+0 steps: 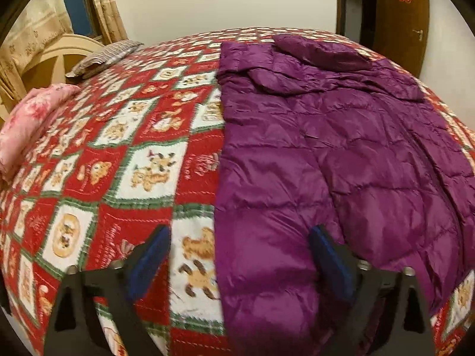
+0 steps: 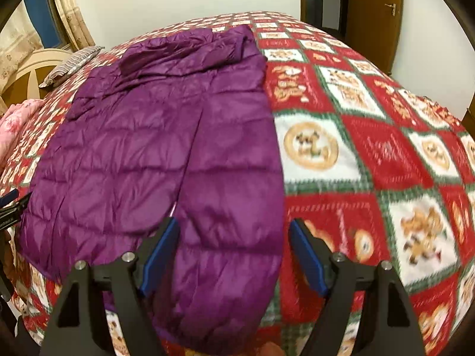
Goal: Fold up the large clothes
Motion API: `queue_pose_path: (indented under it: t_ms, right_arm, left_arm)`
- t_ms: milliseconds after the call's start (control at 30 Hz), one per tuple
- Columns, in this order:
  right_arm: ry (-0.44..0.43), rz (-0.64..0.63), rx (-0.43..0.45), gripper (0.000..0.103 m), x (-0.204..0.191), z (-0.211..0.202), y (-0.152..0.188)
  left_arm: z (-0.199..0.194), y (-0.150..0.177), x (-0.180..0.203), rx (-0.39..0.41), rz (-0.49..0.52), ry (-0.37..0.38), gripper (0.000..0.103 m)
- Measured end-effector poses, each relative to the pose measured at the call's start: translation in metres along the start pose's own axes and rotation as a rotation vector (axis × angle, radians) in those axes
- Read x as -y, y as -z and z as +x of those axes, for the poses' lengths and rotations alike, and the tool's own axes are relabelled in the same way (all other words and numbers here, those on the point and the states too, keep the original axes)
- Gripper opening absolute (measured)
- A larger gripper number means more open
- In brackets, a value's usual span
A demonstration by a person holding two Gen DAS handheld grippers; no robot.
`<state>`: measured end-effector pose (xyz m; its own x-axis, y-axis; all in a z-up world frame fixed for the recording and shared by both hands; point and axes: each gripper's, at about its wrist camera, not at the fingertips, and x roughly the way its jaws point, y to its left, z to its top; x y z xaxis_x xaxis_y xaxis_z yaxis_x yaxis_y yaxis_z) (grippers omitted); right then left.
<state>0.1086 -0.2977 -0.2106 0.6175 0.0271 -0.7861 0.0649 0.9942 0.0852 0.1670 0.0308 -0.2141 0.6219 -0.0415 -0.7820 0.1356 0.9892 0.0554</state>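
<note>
A purple puffer jacket [image 1: 341, 154] lies spread flat on a bed, its sleeves folded in over the body and its hood [image 1: 320, 50] at the far end. Its near hem reaches the near edge of the bed. Under it is a red and white quilt [image 1: 133, 154] printed with teddy bears.

The left gripper [image 1: 237, 255] hovers over the jacket's left edge near the hem, jaws apart, with nothing pinched; one blue pad [image 1: 148, 255] sits over the quilt, the other over the jacket. The right gripper [image 2: 234, 252] hovers over the jacket's right edge near the hem, jaws also apart and empty.

At the left side of the bed lie a pink pillow [image 1: 26, 124] and a striped pillow [image 1: 101, 59]. A brown door [image 2: 375, 14] stands beyond the far end, and curtains [image 1: 104, 9] hang at the left.
</note>
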Motion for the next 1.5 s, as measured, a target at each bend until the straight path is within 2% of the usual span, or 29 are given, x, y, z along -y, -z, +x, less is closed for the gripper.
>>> queue_pose_path:
  t_ms: [33, 67, 100, 133, 167, 200, 233, 300, 500, 867, 967, 1033, 1100, 1200, 1333, 1500]
  right_arm:
    - [0.002, 0.001, 0.005, 0.077, -0.001, -0.001, 0.003]
    - [0.000, 0.003, 0.007, 0.074, -0.002, -0.001, 0.005]
    - [-0.002, 0.002, 0.011, 0.068, -0.003, -0.002, 0.008]
    - [-0.007, 0.000, 0.016, 0.058, -0.005, -0.003, 0.010]
    - [-0.018, -0.009, 0.016, 0.051, -0.007, -0.003, 0.010]
    - [-0.031, -0.014, 0.016, 0.031, -0.009, -0.005, 0.012]
    - [-0.058, -0.012, 0.017, 0.015, -0.011, -0.006, 0.012]
    - [-0.071, -0.010, 0.027, 0.012, -0.012, -0.010, 0.012]
    - [-0.127, 0.010, 0.127, 0.009, -0.006, -0.048, 0.008]
    - [-0.242, 0.012, 0.368, 0.008, -0.007, -0.167, -0.014]
    - [-0.248, -0.016, 0.434, 0.008, -0.013, -0.198, -0.018]
    - [-0.244, -0.035, 0.468, 0.008, -0.017, -0.210, -0.027]
    - [-0.235, -0.048, 0.481, 0.008, -0.017, -0.204, -0.042]
    - [-0.242, -0.027, 0.463, 0.008, -0.014, -0.172, -0.074]
    - [-0.200, 0.011, 0.443, 0.007, -0.026, -0.127, -0.115]
    - [-0.165, 0.066, 0.399, 0.007, -0.028, -0.073, -0.160]
  left_arm:
    - [0.000, 0.000, 0.001, -0.004, -0.002, 0.026, 0.066]
    - [-0.001, 0.002, 0.003, -0.006, -0.004, 0.052, 0.059]
    - [-0.003, 0.003, 0.006, -0.003, -0.005, 0.080, 0.048]
    - [-0.004, 0.004, 0.008, 0.002, -0.001, 0.092, 0.043]
    - [-0.006, 0.004, 0.011, 0.013, 0.011, 0.099, 0.030]
    - [-0.008, 0.005, 0.014, 0.021, 0.023, 0.104, 0.016]
    - [-0.012, 0.005, 0.017, 0.036, 0.041, 0.100, 0.012]
    - [-0.023, 0.006, 0.020, 0.073, 0.062, 0.089, 0.008]
    - [-0.079, -0.002, 0.005, 0.190, 0.048, 0.150, 0.005]
    - [-0.207, -0.020, -0.016, 0.386, 0.039, 0.277, 0.005]
    - [-0.228, -0.027, -0.015, 0.438, 0.065, 0.260, 0.005]
    - [-0.225, -0.038, -0.015, 0.445, 0.076, 0.258, 0.005]
    - [-0.202, -0.055, -0.015, 0.432, 0.086, 0.225, 0.005]
    - [-0.157, -0.081, -0.012, 0.413, 0.103, 0.178, 0.005]
    - [-0.111, -0.112, -0.009, 0.421, 0.110, 0.119, 0.008]
    - [-0.054, -0.149, -0.014, 0.348, 0.076, 0.095, 0.012]
